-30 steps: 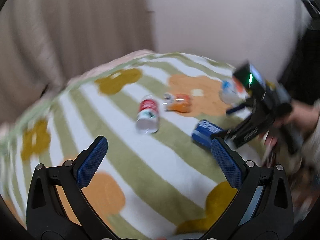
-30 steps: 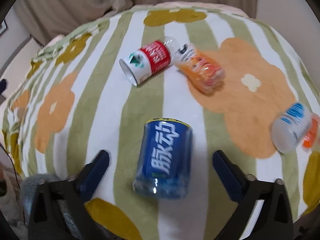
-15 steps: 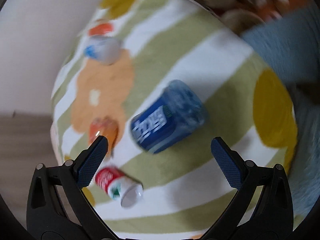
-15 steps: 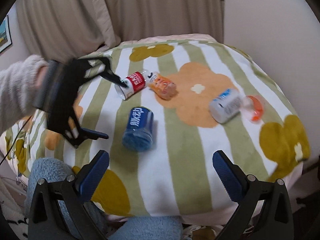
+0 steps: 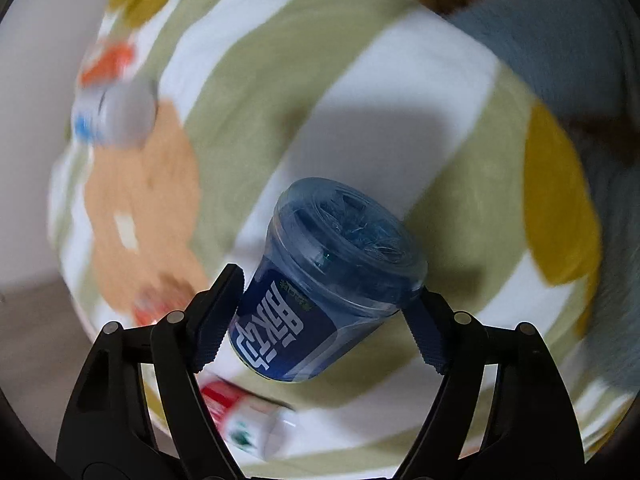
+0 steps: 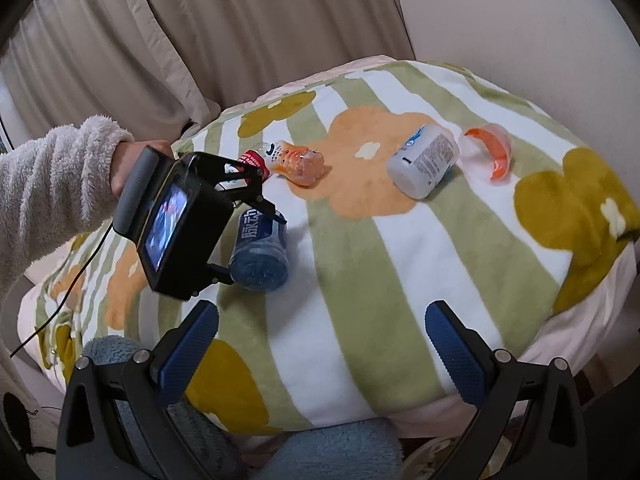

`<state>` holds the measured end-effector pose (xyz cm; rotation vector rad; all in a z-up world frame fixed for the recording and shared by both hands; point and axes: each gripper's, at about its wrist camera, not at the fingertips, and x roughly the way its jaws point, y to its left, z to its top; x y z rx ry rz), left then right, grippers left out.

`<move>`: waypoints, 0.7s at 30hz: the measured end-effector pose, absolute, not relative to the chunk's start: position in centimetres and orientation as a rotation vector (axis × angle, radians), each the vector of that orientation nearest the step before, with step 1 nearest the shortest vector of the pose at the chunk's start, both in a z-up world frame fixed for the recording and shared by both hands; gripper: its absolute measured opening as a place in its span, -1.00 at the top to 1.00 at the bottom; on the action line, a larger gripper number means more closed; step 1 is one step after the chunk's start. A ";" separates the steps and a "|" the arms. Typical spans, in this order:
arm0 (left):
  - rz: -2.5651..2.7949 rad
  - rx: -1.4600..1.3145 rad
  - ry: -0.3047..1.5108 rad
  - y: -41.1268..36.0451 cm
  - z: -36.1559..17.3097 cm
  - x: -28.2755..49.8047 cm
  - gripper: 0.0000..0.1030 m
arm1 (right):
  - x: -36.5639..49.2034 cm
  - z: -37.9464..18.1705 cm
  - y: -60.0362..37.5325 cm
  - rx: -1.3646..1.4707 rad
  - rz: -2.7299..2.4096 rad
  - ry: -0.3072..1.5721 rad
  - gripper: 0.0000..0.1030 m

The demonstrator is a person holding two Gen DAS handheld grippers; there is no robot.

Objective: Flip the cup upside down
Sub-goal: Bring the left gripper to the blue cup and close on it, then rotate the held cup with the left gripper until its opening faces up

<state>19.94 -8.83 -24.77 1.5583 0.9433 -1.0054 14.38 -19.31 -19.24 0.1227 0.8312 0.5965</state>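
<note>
The blue plastic cup [image 5: 320, 292] with white lettering lies on its side on the striped blanket [image 5: 400, 92], its base toward the left wrist camera. My left gripper [image 5: 324, 312] has closed its fingers on both sides of the cup. In the right wrist view the same cup [image 6: 260, 252] lies under the left gripper [image 6: 252, 236], held in a hand in a fluffy sleeve. My right gripper [image 6: 320, 344] is open and empty, drawn back above the near edge of the blanket.
On the blanket lie a red-and-white cup [image 6: 250, 160], an orange bottle [image 6: 296, 160], a white bottle [image 6: 424, 160] and an orange-and-clear cup [image 6: 488, 150]. Curtains hang behind and a wall stands at the right. A blue fluffy cloth [image 6: 336, 452] lies at the near edge.
My left gripper has dropped onto the blue cup and closed its fingers on it. My right gripper has pulled back and up from the cup.
</note>
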 end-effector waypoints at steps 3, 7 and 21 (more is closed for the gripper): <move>-0.858 1.289 1.188 -8.6 -23.2 22.9 -0.46 | 14.1 -18.9 -19.3 0.147 0.618 0.809 -1.00; -0.687 0.755 1.482 -6.0 -20.7 26.6 -0.46 | 13.9 -18.1 -19.0 0.196 0.665 0.776 -1.00; -0.379 0.175 1.610 -1.6 -21.3 29.2 -0.82 | 12.3 -17.4 -17.8 0.279 0.761 0.733 -1.00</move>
